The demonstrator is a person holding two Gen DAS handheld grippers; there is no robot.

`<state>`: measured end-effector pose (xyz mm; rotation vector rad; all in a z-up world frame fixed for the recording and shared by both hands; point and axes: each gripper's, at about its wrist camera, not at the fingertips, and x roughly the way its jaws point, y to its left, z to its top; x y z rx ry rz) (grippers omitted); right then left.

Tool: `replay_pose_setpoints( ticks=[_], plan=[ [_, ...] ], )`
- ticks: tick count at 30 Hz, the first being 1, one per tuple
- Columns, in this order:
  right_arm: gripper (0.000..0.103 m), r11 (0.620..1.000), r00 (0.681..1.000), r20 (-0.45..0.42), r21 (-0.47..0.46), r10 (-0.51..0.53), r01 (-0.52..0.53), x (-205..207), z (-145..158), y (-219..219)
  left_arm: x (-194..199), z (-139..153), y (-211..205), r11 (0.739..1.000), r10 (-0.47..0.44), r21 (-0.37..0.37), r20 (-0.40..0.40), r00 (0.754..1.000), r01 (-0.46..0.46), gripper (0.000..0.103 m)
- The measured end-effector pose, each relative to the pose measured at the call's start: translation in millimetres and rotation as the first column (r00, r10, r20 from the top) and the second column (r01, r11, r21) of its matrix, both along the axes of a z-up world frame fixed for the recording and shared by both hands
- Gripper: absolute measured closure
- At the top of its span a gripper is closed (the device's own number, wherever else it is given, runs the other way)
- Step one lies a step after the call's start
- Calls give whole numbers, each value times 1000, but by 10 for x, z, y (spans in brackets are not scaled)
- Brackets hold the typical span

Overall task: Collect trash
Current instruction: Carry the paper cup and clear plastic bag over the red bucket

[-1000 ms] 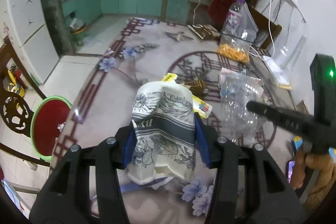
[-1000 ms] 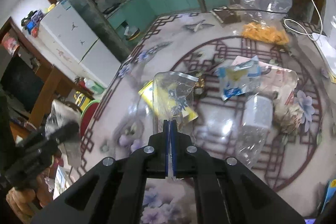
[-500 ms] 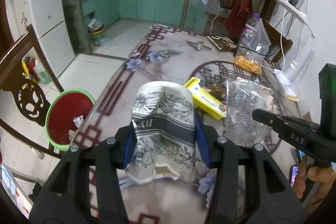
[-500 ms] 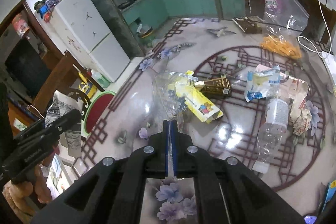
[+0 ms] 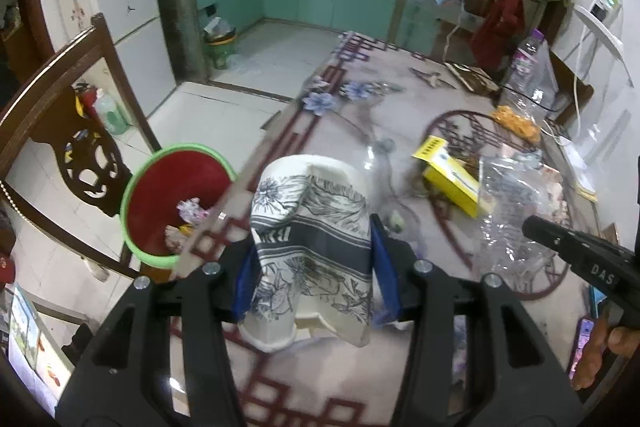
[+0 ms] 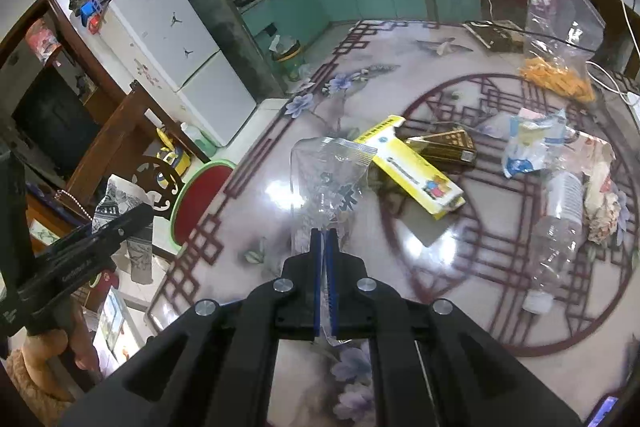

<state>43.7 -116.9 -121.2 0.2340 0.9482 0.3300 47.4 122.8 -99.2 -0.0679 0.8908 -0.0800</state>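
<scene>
Now the bench (image 5: pixel 400 115), with its glossy red lattice pattern, has slid right in the left view, and the red basin with the green rim (image 5: pixel 176 203) on the floor beside it has come much closer. That reads as both hands carrying their loads toward it. Left claw (image 5: pixel 312 267) is clamped on the crushed floral paper cup (image 5: pixel 312 239), near the bench edge. Right claw (image 6: pixel 325 283) is pressed tight, pinching the clear plastic bag (image 6: pixel 324 183). Yellow carton (image 6: pixel 416 175), brown box (image 6: pixel 444 147) and empty plastic bottle (image 6: pixel 556 235) wait on the bench.
</scene>
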Motion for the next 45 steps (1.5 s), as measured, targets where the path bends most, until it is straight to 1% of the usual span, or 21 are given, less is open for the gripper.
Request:
replay_pose_setpoints(
  ticks=[4, 9, 12, 14, 17, 22, 25, 27, 28, 29, 30, 32, 34, 35, 37, 40, 41, 42, 43, 44, 45],
  plan=[
    [100, 1000, 1000, 9, -9, 2, -1, 77, 33, 192, 91, 5, 229, 1000, 15, -3, 10, 1000, -15, 55],
    [100, 999, 1000, 11, -20, -26, 26, 246, 61, 481, 278, -6, 584, 1000, 7, -15, 11, 1000, -7, 55],
    [98, 999, 1000, 25, -43, -18, 20, 330, 118, 753, 405, 5, 820, 1000, 5, -19, 15, 1000, -5, 55],
    [98, 998, 1000, 16, -54, -26, 27, 399, 93, 937, 498, -3, 985, 1000, -5, -18, 11, 1000, 5, 55],
    [98, 999, 1000, 3, -46, -25, 26, 469, 38, 1198, 597, -15, 1224, 1000, -16, -13, 17, 1000, 16, 55],
    [98, 999, 1000, -7, -36, -1, 1, 617, -22, 1637, 796, -183, 1652, 1000, -3, -19, -30, 1000, 2, 55],
    [99, 998, 1000, -7, -52, 27, -27, 743, -21, 1933, 885, -242, 1843, 1000, 6, -21, -43, 999, -7, 55],
    [96, 997, 999, -10, -68, 35, -35, 799, -22, 2019, 925, -255, 1935, 1000, 9, -25, -47, 999, -10, 55],
    [72, 996, 999, -29, -80, 40, -42, 840, -57, 2053, 941, -251, 1985, 1000, 10, -28, -45, 999, -11, 55],
    [30, 995, 998, -53, -95, 34, -39, 873, -114, 2067, 957, -249, 2028, 999, 10, -31, -42, 999, -12, 55],
    [20, 994, 997, -69, -104, 21, -28, 880, -183, 2057, 967, -250, 2049, 999, 11, -34, -42, 999, -13, 55],
    [21, 993, 996, -92, -114, 6, -16, 882, -316, 2050, 1002, -262, 2109, 999, 11, -44, -44, 999, -13, 55],
    [21, 985, 990, -140, -168, 14, -38, 899, -505, 2085, 1034, -286, 2138, 999, 7, -50, -51, 999, -10, 55],
    [21, 974, 986, -168, -219, 16, -53, 905, -631, 2110, 1051, -295, 2140, 999, 4, -52, -55, 998, -7, 55],
    [20, 953, 978, -204, -288, 33, -92, 895, -844, 2142, 1080, -306, 2138, 999, -6, -52, -62, 998, 3, 55],
    [21, 904, 969, -241, -402, 48, -144, 886, -1144, 2166, 1103, -303, 2118, 999, -21, -46, -66, 998, 18, 55],
    [23, 874, 964, -259, -453, 58, -174, 888, -1266, 2190, 1108, -305, 2115, 999, -24, -45, -65, 998, 21, 55],
    [26, 860, 960, -273, -473, 64, -192, 890, -1337, 2196, 1114, -311, 2116, 999, -23, -48, -65, 998, 20, 55],
    [30, 855, 956, -286, -476, 70, -205, 894, -1385, 2190, 1116, -311, 2112, 999, -20, -47, -68, 997, 17, 55],
    [41, 878, 956, -281, -434, 82, -203, 892, -1394, 2167, 1124, -318, 2110, 999, -19, -48, -73, 997, 16, 55],
    [46, 893, 956, -284, -407, 78, -193, 907, -1392, 2144, 1128, -319, 2110, 999, -19, -45, -74, 997, 16, 55]
  ],
)
